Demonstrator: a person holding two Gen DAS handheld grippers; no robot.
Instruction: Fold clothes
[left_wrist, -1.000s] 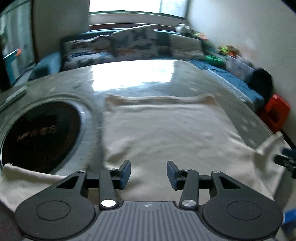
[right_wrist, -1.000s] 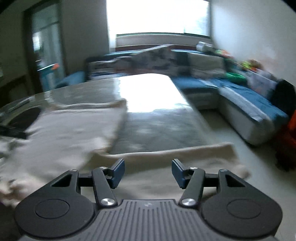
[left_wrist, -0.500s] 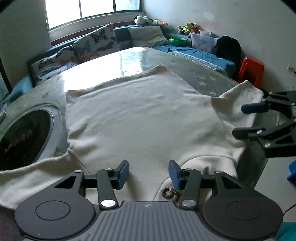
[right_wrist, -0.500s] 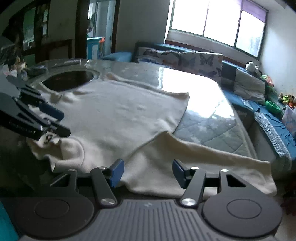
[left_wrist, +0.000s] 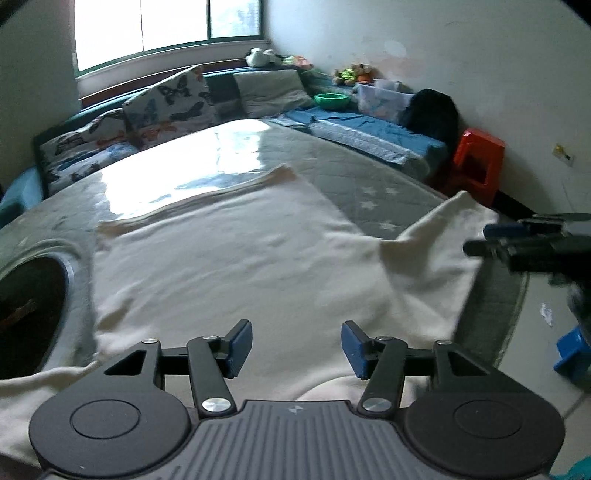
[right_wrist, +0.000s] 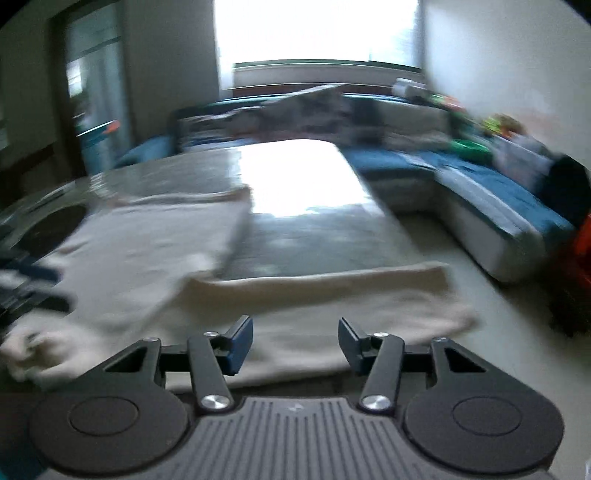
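A cream sweater lies spread flat on the round grey table, hem toward the window. One sleeve stretches over the table's right edge. My left gripper hovers over the sweater's near part; its jaws are opening and nothing sits between the pads. In the blurred right wrist view, my right gripper hangs just above that sleeve, its jaws closing with no cloth pinched. The left wrist view shows the right gripper beside the sleeve's end, and the left gripper is a blur in the right wrist view.
A dark round inset is sunk in the table at the left. A sofa with butterfly cushions runs along the window wall. At the right are a blue mattress, a black bag, a red stool and a blue box.
The left gripper's jaws have spread wider and its view has shifted over the sweater. The right gripper has swung quickly to the right, blurring its view, and its jaws have narrowed a little.
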